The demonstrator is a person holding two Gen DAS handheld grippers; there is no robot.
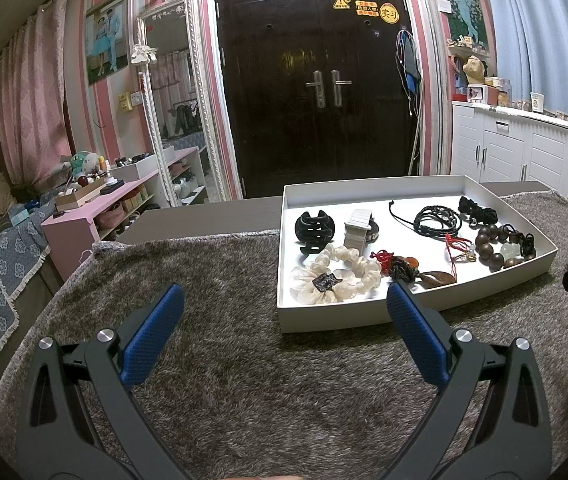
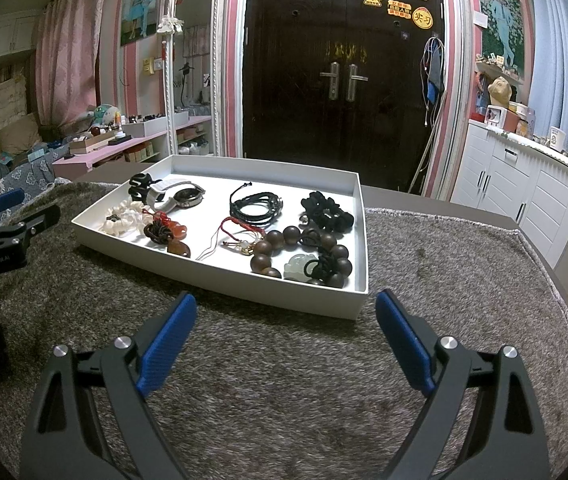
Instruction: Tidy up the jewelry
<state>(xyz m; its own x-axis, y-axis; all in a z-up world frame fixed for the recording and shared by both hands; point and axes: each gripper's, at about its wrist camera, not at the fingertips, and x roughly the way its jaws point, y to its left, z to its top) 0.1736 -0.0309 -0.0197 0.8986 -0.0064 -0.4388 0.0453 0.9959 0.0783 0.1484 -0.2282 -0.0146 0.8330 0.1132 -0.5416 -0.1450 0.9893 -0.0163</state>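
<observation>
A white tray sits on a grey-brown shaggy mat and holds jewelry: a cream scrunchie, a black hair claw, a white-strapped watch, a black cord bracelet, a wooden bead bracelet, a black scrunchie and a red-corded pendant. My left gripper is open and empty, just before the tray's near left corner. My right gripper is open and empty before the tray's near edge.
The shaggy mat covers the table. A dark double door stands behind. A pink shelf and a mirror are at the left, white cabinets at the right.
</observation>
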